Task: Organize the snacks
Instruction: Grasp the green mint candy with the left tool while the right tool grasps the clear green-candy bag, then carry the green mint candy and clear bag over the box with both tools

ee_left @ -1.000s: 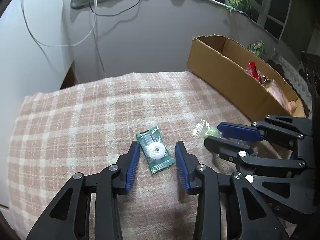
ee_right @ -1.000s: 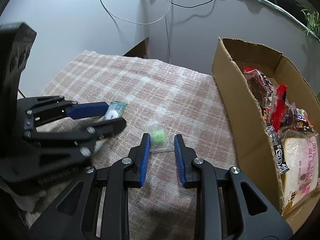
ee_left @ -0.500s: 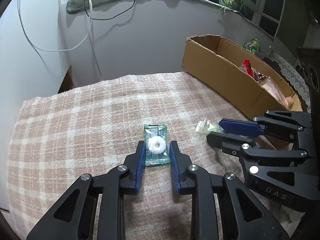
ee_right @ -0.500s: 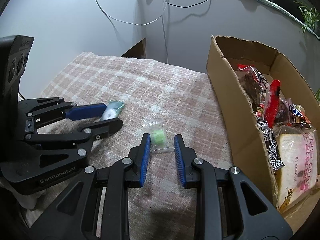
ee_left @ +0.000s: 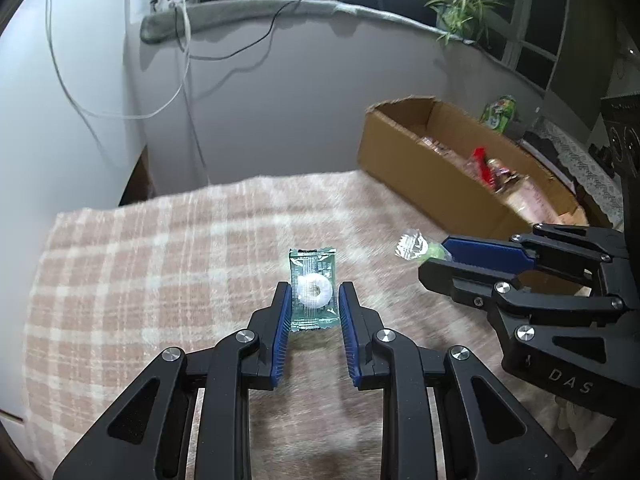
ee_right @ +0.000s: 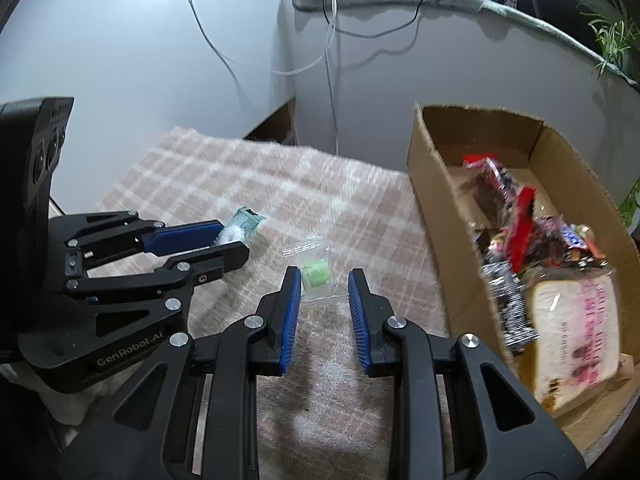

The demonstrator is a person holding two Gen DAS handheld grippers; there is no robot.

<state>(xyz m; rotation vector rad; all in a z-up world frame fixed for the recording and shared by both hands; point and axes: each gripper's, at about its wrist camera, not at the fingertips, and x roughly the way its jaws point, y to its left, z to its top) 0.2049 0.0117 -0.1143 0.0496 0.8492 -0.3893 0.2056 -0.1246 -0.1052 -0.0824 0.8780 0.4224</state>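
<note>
Snacks: two small packets off the checked cloth (ee_left: 160, 264), each in a gripper; rest sit in cardboard box (ee_right: 432, 216) at the cloth's right edge.

L gripper (ee_left: 313, 304): jaws nearly together, blue pads clamped on both side edges of green packet (ee_left: 313, 290) w/ white ring sweet inside. Packet stands up between the tips, top half clear of the pads. Right wrist view confirms: same packet (ee_right: 244, 226) pinched at tips of L gripper (ee_right: 228, 240).

R gripper (ee_right: 324, 280): jaws narrow, closed on clear packet (ee_right: 312, 272) w/ green sweet. Pads meet the wrapper's lower edges; sweet itself sits just past the tips. Left wrist view shows the crinkled end (ee_left: 412, 244) sticking out past R gripper.

Room: cloth bare ahead and to the left of both grippers. Box close on the right, near wall just beside R fingers. Grey wall behind, cables hanging.

Hard to read: box contents blurred, red wrappers and a bread pack (ee_right: 572, 336) only partly legible. Box far corner cut off by frame. Cloth edge below grippers hidden.
</note>
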